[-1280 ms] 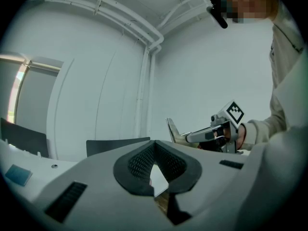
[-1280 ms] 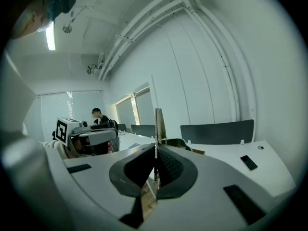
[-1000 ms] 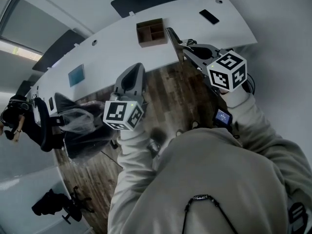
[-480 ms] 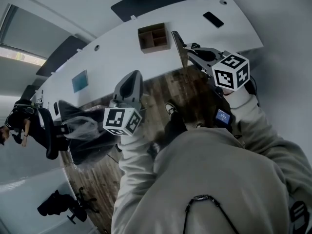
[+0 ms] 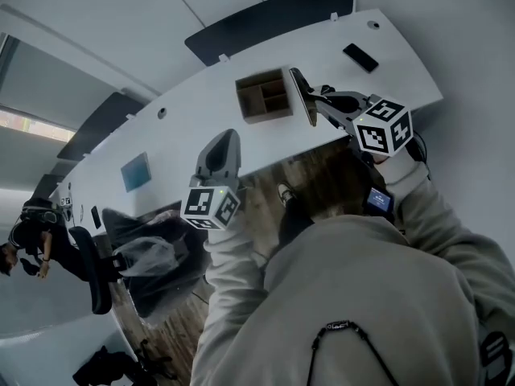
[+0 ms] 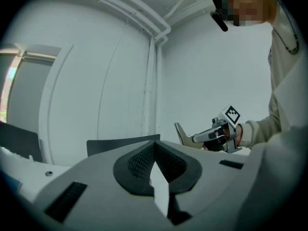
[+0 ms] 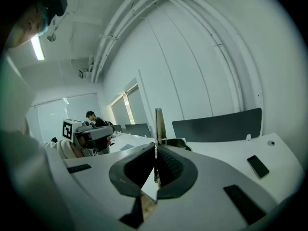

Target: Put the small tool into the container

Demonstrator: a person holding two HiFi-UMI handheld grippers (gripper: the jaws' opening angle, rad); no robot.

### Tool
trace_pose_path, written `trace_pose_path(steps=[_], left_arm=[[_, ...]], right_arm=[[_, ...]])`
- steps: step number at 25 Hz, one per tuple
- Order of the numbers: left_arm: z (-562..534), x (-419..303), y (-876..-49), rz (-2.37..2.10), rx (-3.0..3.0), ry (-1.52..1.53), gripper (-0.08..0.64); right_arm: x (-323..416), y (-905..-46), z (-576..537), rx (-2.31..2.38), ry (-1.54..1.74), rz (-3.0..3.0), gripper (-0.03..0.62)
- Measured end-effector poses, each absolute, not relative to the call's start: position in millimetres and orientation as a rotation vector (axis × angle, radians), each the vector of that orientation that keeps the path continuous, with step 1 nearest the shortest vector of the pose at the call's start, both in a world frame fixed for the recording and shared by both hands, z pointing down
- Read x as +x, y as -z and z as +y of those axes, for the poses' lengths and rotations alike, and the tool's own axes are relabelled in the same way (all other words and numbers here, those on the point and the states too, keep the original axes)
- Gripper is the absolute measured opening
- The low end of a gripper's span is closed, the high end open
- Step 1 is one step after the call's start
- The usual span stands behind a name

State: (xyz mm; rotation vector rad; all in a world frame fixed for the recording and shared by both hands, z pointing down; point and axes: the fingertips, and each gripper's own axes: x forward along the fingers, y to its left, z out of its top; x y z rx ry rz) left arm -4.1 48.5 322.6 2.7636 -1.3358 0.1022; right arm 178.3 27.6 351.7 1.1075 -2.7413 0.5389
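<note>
A brown wooden container (image 5: 265,95) with open compartments stands on the long white desk (image 5: 201,127). My right gripper (image 5: 320,103) is held over the desk's near edge, just right of the container. It is shut on a thin flat tool (image 5: 300,91), whose blade points toward the desk's far side. In the right gripper view the tool (image 7: 159,124) stands up edge-on from the closed right gripper (image 7: 155,150). My left gripper (image 5: 225,139) hovers at the near desk edge, left of the container. It is shut and holds nothing, as the left gripper view of it (image 6: 153,150) also shows.
A black phone (image 5: 360,57) lies on the desk to the right, and a blue pad (image 5: 136,171) to the left. Dark divider panels (image 5: 265,18) line the far edge. An office chair (image 5: 88,272) and another person (image 5: 32,240) are at the far left.
The view has shifted toward the desk. Both grippers have moved forward: the right one with the tool now reaches beside the container, and the left one has come to the desk edge.
</note>
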Motion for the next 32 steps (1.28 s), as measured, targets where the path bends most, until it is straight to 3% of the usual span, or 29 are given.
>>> trace_pose_path(steps=[20,32], left_arm=[[-165,-94,-331,-1.147,2.760,-0.025,0.002],[-232,-96,-355,-1.006,2.796,-0.061,0.002]], right_arm=[[88,-341,-155,1.220,-0.530,-2.566,0.020],[70,-364,-202,1.258,-0.522,-2.444,0.020]])
